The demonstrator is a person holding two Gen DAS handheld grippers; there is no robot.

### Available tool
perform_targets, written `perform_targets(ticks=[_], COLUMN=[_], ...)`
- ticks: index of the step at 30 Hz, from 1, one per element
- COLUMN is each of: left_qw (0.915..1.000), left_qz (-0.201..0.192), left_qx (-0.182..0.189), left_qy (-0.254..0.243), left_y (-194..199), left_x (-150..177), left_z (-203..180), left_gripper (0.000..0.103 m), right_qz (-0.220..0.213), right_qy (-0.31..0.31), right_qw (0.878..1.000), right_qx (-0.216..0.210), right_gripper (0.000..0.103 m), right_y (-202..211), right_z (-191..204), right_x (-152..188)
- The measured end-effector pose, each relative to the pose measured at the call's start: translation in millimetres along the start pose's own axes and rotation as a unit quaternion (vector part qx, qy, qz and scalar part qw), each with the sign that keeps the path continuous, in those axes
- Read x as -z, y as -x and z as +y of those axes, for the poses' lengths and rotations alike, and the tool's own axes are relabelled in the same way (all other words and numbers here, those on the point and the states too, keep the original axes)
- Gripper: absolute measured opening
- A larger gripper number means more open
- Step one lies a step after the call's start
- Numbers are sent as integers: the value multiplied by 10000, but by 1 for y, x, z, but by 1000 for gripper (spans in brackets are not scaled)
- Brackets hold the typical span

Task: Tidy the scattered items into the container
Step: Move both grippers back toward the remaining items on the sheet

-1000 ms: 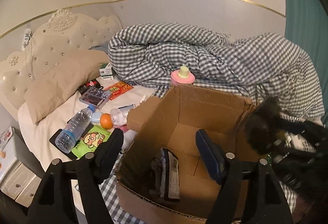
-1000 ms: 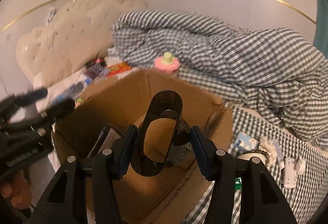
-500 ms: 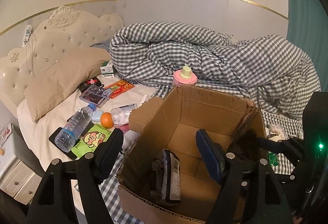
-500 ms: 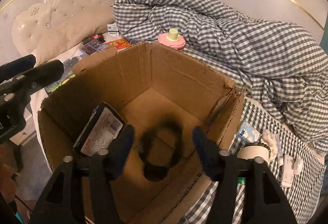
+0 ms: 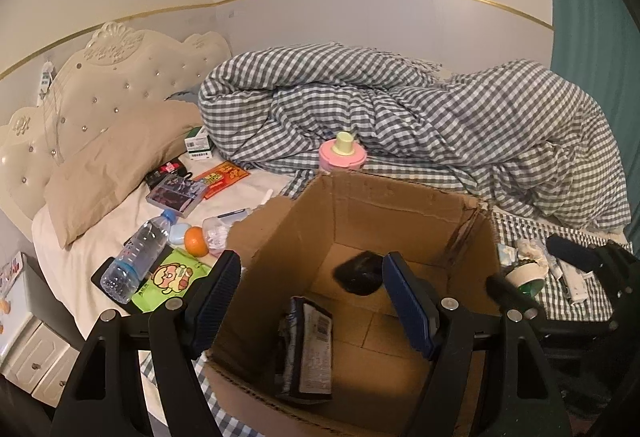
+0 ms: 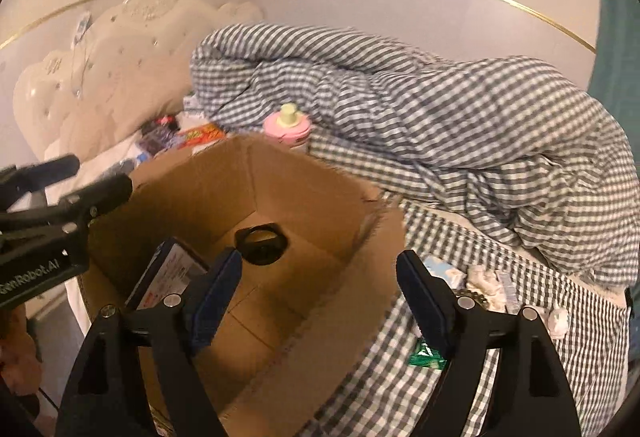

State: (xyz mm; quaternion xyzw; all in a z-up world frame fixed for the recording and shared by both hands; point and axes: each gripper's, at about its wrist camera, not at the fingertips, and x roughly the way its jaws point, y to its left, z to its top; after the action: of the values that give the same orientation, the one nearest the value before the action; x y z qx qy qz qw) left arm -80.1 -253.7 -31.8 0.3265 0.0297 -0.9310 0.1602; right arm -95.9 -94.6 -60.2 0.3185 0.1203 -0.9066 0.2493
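While the empty right gripper opens, a dark, seemingly ring-shaped item lies in the box.

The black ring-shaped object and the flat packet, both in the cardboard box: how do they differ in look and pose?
The black ring-shaped object is a dark, glossy loop with an open centre; the flat packet is a printed rectangular pack with a pale label. The ring lies on the box floor near the far wall, while the packet stands on edge, leaning at the near wall. Both sit inside the cardboard box, free of either gripper.
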Motion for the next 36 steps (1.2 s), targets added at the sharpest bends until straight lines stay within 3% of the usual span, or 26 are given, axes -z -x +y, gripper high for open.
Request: perform_targets(ticks=[9, 19, 25, 36], left_qw=[9996, 9972, 9945, 9889], left_qz=[-114, -430, -643, -663], left_qx=[244, 521, 697, 979], left_qy=[-61, -323, -448, -905], left_y=[7, 26, 38, 39], left_x=[-15, -28, -30, 6], left_z=[-43, -113, -153, -229], left_gripper=[78, 98, 103, 103], right_qz=[-431, -653, -765, -663], right_qy=[-243, -664, -831, -1171], right_qw=[9981, 9920, 9873, 9811], right_qx=[378, 852, 1113, 1392], right_gripper=[89, 98, 103, 103], right_y=[39, 85, 109, 135], right_z=[-57, -137, -179, -233], right_x=[2, 16, 29, 89])
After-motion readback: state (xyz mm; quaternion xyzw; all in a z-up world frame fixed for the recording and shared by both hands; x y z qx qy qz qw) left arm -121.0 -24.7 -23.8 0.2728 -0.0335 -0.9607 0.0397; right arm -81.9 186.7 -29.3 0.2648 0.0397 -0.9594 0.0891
